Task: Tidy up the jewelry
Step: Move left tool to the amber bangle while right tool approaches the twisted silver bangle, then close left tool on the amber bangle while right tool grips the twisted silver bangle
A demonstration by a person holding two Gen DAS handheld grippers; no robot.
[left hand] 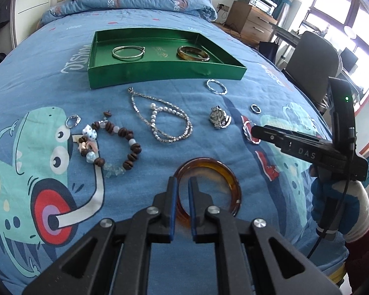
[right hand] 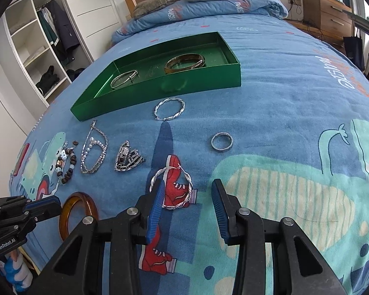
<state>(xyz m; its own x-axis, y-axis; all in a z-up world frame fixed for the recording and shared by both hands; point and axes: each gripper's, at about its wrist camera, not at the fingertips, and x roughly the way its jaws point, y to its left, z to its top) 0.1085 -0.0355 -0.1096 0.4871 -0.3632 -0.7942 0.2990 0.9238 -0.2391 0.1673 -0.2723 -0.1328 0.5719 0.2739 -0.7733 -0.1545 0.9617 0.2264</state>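
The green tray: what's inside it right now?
Inside the green tray lie two bangles: a thin silver bangle and an amber bangle. Its near wall hides a strip of the floor from both views.

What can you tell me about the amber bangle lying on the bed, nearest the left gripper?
The amber bangle is a thick, translucent brown-orange ring, glossy like resin or plastic. It lies flat on the blue bedspread, outside the green tray, unbroken. The left gripper straddles its near-left rim, one blue-padded finger outside, one inside; the pads are not visibly pressing on it.
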